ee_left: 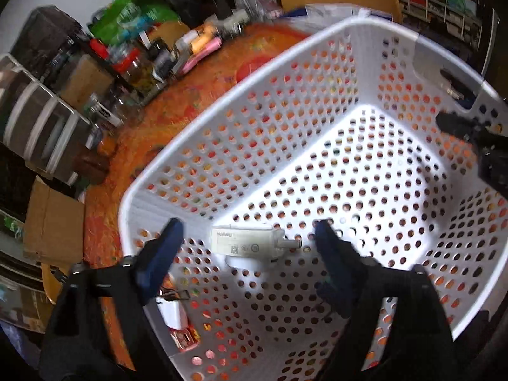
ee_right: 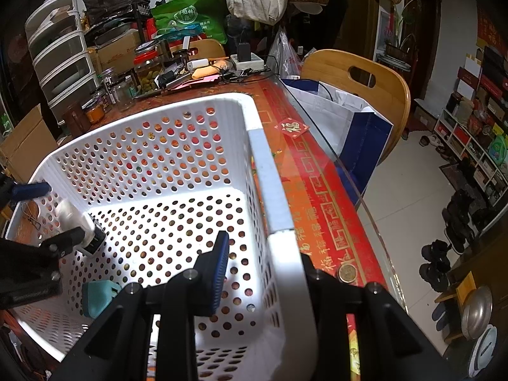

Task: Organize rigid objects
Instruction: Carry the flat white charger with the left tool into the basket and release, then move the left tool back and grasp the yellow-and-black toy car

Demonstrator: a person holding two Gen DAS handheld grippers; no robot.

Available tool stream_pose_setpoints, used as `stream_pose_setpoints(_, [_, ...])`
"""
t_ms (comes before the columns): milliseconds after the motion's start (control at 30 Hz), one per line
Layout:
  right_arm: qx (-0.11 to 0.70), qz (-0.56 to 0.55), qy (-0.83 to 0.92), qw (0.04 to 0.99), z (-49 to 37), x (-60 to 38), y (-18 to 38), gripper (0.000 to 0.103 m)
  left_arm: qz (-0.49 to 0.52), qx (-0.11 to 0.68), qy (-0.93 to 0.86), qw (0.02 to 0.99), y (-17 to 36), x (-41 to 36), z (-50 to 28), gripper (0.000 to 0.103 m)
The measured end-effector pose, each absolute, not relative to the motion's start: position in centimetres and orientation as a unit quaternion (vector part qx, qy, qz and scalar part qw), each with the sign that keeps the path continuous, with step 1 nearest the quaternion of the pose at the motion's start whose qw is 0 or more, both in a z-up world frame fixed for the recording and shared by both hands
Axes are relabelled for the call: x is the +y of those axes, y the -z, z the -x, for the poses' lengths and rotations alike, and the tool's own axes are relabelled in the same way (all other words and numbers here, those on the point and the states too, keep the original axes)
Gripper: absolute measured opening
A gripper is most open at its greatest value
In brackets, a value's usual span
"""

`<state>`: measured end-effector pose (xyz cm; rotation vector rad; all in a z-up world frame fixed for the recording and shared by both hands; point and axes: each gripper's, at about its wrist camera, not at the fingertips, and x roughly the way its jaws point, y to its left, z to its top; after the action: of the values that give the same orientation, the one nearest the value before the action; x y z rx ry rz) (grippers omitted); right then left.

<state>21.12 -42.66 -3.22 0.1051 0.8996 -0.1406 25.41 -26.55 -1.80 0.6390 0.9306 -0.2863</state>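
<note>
White perforated plastic basket [ee_left: 241, 146] sat on the red-orange patterned table [ee_left: 197, 101]. Left gripper [ee_left: 247, 238] was poised over the basket's near-left corner, jaws spread wide, pads clear of the white charger [ee_left: 247, 243] between them. Whether the charger rested on the basket floor could not be told; in the right wrist view it [ee_right: 74, 219] appeared beside the left gripper's fingers [ee_right: 30, 190], close to the wall. Right gripper [ee_right: 266, 270] was clamped narrow on the basket's right-hand rim [ee_right: 276, 209], one blue pad [ee_right: 220, 270] inside the wall, the other finger outside. A teal object [ee_right: 96, 297] lay in the basket. A coin [ee_right: 347, 273] lay on the table just outside the rim. A metal clip [ee_right: 30, 217] showed through the holes at the left wall.
</note>
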Motion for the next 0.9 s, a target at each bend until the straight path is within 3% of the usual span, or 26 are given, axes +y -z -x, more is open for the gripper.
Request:
stream_pose_setpoints(267, [0.434,-0.05,0.07,0.897,-21.2,-42.7,3.3,0.031,-0.264,0.355,0.107,0.89,-2.3,-21.0,-21.6,0.092])
stream_pose_setpoints(433, [0.435,-0.048,0.071,0.896,-21.2,-42.9,3.4,0.031,-0.207,0.317,0.061,0.924,-5.1,-13.1,-19.3,0.103])
stream_pose_setpoints(500, [0.435,-0.048,0.071,0.896,-21.1,-42.9,3.4,0.031,-0.183,0.311,0.029,0.932,-5.2,-9.0,-19.0,0.103])
stream_pose_setpoints(700, [0.435,-0.048,0.075,0.896,-21.1,-43.0,3.4,0.031,-0.109,0.399,-0.027,0.91,0.3,1.4,-21.2,0.103])
stream_pose_setpoints(900, [0.436,-0.048,0.075,0.896,-21.1,-42.9,3.3,0.031,-0.054,0.453,-0.027,0.89,5.7,4.8,-22.1,0.103])
